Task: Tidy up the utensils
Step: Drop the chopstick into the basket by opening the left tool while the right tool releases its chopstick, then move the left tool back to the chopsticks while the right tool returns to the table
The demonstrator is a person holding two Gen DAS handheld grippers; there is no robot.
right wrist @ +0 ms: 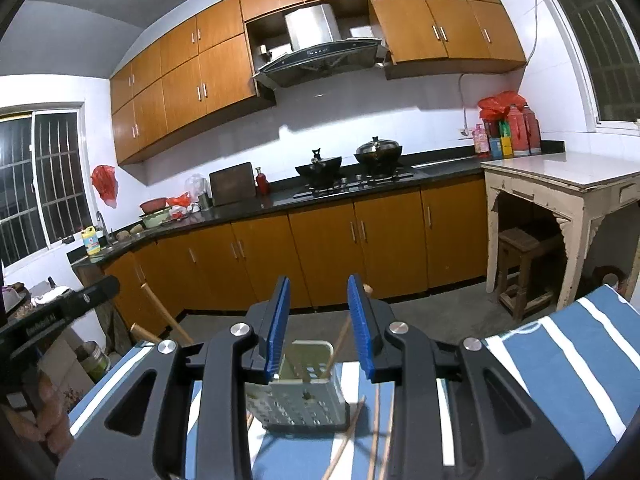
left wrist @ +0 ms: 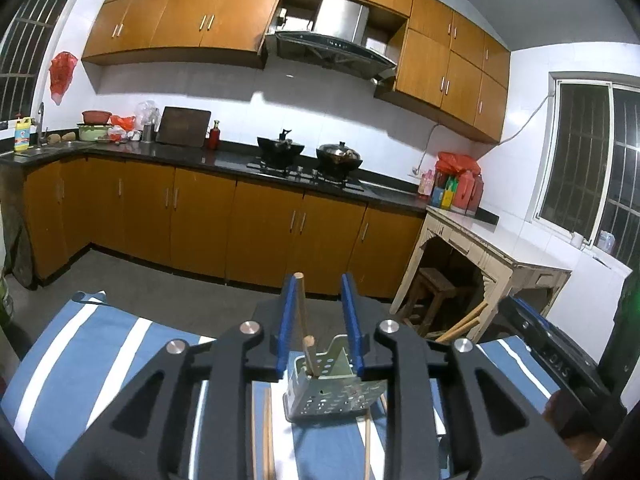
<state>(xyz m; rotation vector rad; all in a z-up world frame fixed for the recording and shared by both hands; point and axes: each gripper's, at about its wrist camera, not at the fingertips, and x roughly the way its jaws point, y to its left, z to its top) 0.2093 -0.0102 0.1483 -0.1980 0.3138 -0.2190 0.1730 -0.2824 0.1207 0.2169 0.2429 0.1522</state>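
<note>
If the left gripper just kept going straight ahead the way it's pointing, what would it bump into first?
Probably the wooden chopstick standing in the perforated metal holder; it leans against the left gripper's near blue finger already. Past that, open floor, then the lower kitchen cabinets, though depth is hard to judge.

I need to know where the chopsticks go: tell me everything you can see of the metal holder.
The metal holder is a small, boxy, grey-metal caddy with perforated walls, an inner divider and an open top. It stands upright on the blue-and-white striped cloth. Wooden chopsticks lean inside it; more lie on the cloth around its base.
</note>
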